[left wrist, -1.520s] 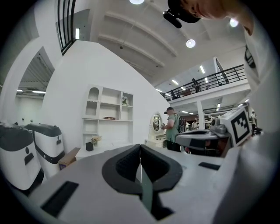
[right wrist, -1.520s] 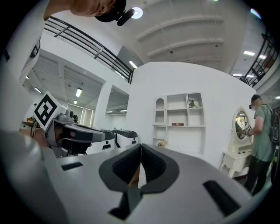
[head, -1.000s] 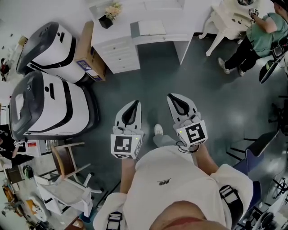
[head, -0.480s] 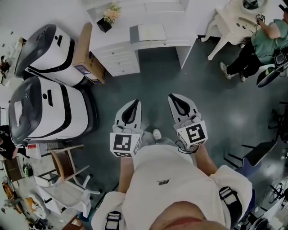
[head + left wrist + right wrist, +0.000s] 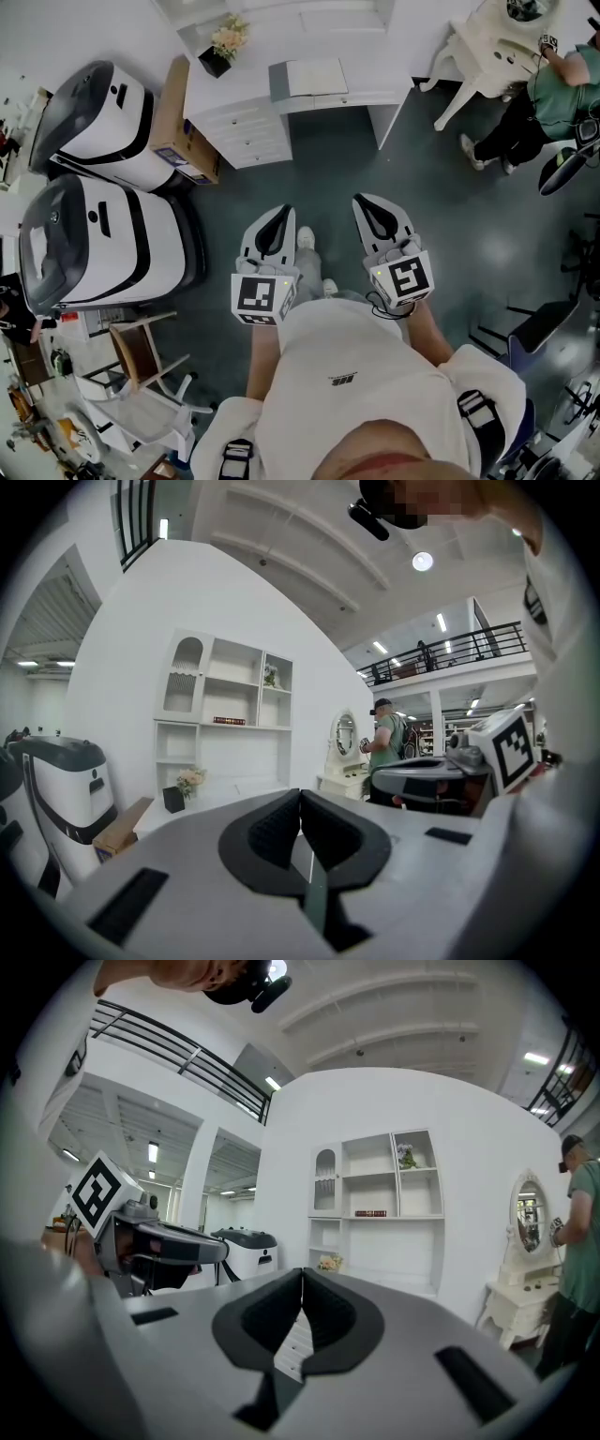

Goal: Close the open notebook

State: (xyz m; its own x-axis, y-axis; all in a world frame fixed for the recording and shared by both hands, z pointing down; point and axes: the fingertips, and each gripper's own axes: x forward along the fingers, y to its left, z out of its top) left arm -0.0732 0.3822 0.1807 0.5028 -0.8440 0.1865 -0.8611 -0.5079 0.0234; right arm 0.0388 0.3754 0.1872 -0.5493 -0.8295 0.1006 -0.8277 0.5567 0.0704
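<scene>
Two tongs [image 5: 279,220] [image 5: 367,206] (empty), one flower pot [image 5: 215,62]

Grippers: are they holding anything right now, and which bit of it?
Nothing. The left gripper and right gripper both have their jaws shut together, empty. The notebook lies untouched on the white desk.

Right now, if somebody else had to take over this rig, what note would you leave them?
Left tongs: shut, nothing between them, held in front of the body above the floor.
Right tongs: shut, also empty, beside the left pair.
The notebook lies on the white desk ahead, well beyond both tongs, and looks open.
Done: nothing on the notebook yet; neither pair touches it.
Left: step up to the desk, catch the cover and fold it shut.
</scene>
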